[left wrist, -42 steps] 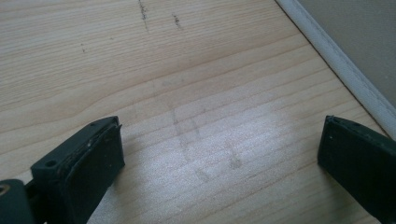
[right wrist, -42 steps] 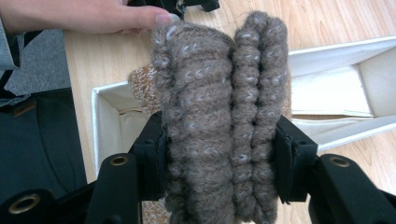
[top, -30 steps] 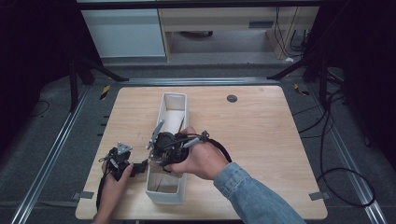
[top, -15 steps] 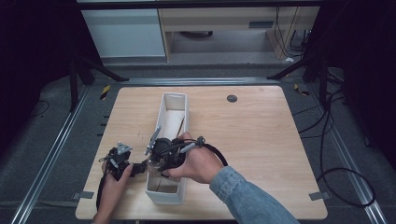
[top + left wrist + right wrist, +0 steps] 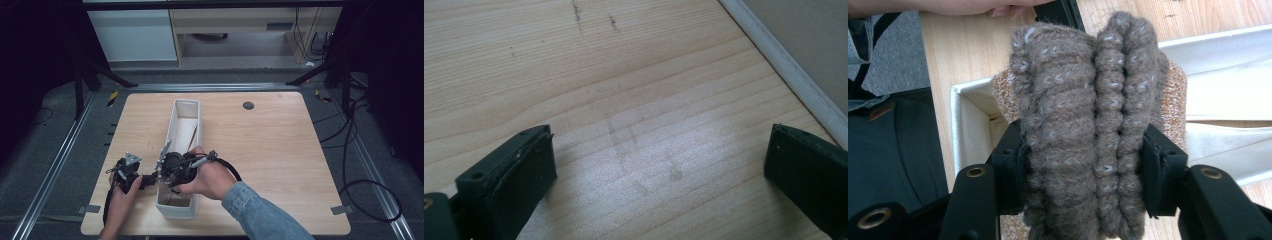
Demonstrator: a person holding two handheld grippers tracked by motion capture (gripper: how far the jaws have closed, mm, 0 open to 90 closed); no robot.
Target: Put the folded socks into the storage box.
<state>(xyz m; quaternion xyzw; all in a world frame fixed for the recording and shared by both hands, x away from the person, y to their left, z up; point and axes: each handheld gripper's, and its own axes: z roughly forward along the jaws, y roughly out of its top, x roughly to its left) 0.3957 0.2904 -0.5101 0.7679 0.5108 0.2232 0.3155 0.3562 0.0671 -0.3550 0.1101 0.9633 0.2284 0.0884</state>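
**Over the near end of the white bin: folded knit clamped**

Above the near end of the long white bin (image 5: 186, 111), toward the worktop's (image 5: 280, 150) front-left corner, hovers the right gripper (image 5: 1083, 155), jaws clamped on a folded brown knit piece (image 5: 1083, 115), pads pressing both flanks. Seen past the knit: the bin's white wall and a speckled tan cloth (image 5: 1175, 95) inside. Just left of the bin, low over bare wood near the front edge, sits the left gripper (image 5: 659, 165), jaws wide apart, nothing between them, bin rim at the upper right.
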